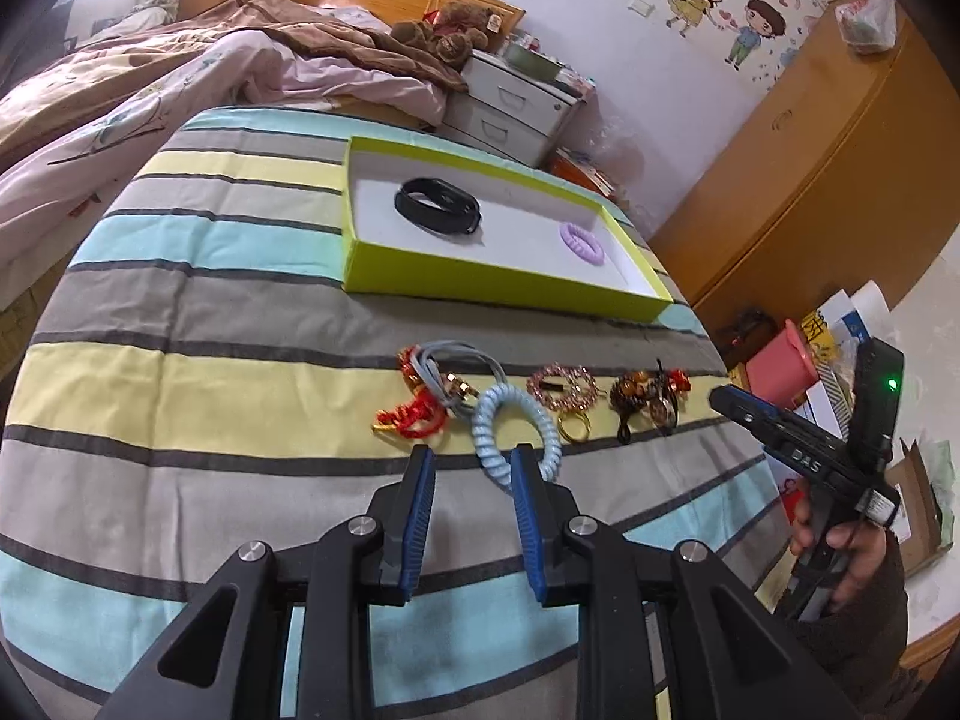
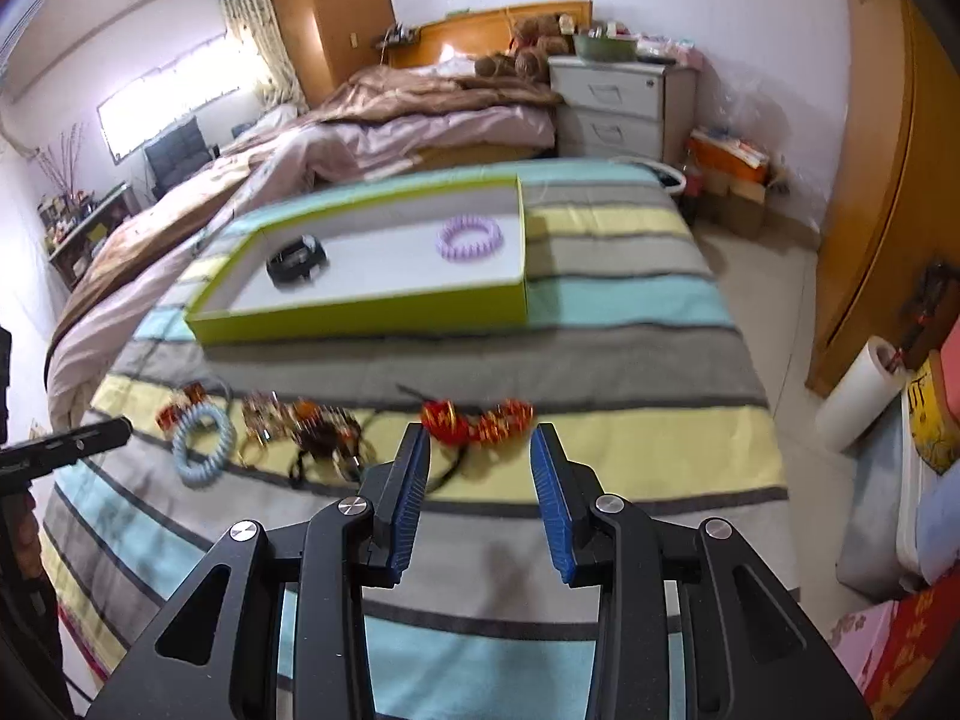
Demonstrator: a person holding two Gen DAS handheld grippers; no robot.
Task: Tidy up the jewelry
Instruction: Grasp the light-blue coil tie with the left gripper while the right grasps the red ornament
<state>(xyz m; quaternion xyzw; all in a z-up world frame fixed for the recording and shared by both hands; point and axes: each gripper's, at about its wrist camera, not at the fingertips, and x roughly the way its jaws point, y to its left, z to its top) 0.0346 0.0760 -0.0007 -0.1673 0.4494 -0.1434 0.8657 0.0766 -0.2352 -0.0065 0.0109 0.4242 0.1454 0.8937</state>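
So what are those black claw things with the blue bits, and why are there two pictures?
Each claw is a hand-held grabbing tool, and a person carries one in each hand. A small camera sits on each, so you get two pictures: one from the left tool, one from the right tool. In the left picture you can even see the person's hand holding the other one. Both tools are open and hold nothing. Below is a striped blanket with jewelry in a row: a pale blue coil bracelet and red ornaments, among others. Behind sits a green tray that holds a black band and a purple bracelet.
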